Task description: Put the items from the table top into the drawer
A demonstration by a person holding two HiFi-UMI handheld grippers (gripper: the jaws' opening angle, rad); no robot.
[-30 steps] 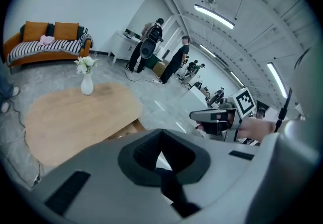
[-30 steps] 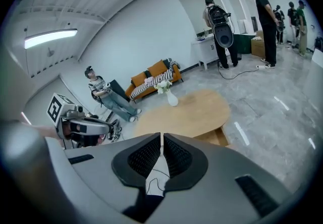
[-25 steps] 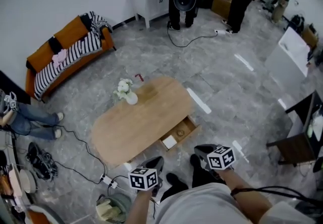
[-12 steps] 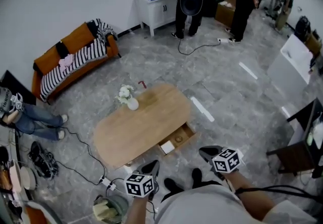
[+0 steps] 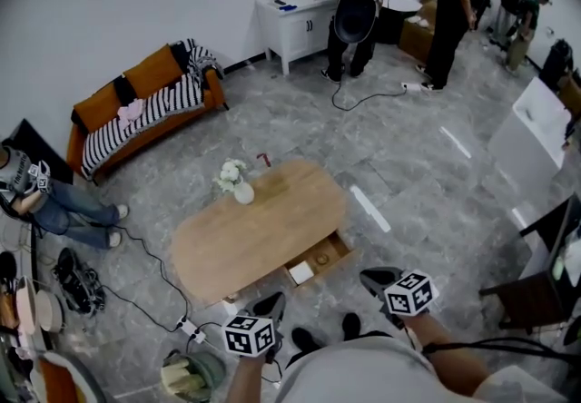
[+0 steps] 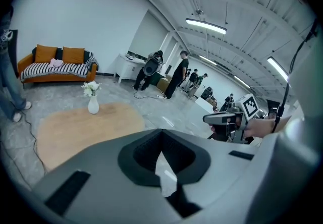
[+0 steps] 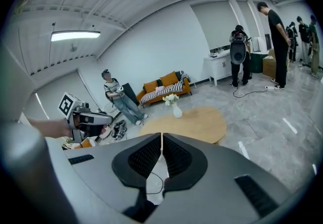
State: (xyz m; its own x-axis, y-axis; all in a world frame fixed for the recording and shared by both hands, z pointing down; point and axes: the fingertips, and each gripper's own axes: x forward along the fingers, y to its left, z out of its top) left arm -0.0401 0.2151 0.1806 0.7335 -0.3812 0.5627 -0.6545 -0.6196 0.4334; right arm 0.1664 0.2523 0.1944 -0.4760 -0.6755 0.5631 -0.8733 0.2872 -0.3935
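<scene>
At the Oval Table: Drawer Loaded, Both Grippers Empty

Across the grey stone floor [image 5: 408, 165] there was wide free room beyond the table and to its right. On the near left a cable [image 5: 150, 260] and a power strip [image 5: 191, 330] lay close by, and a white strip [image 5: 370, 209] lay on the floor just off the right end. The orange sofa [image 5: 136, 111] stood well apart, against the wall. The wooden table [image 5: 272, 238] had rounded ends and a top that was almost bare. Its drawer [image 5: 334, 265] stood pulled out on the near side, towards the person's feet.

The left gripper [image 5: 270, 305] and the right gripper [image 5: 375, 278] hung short of the drawer. Each had its jaws pressed together with nothing between them.

A white vase of flowers [image 5: 238, 185] stood near the table's far edge, the only thing left on top. Inside the drawer lay a white flat item [image 5: 301, 273] and a small round item [image 5: 321, 258]. The task looked nearly done: only the vase, if it counted, and perhaps shutting the drawer remained.
</scene>
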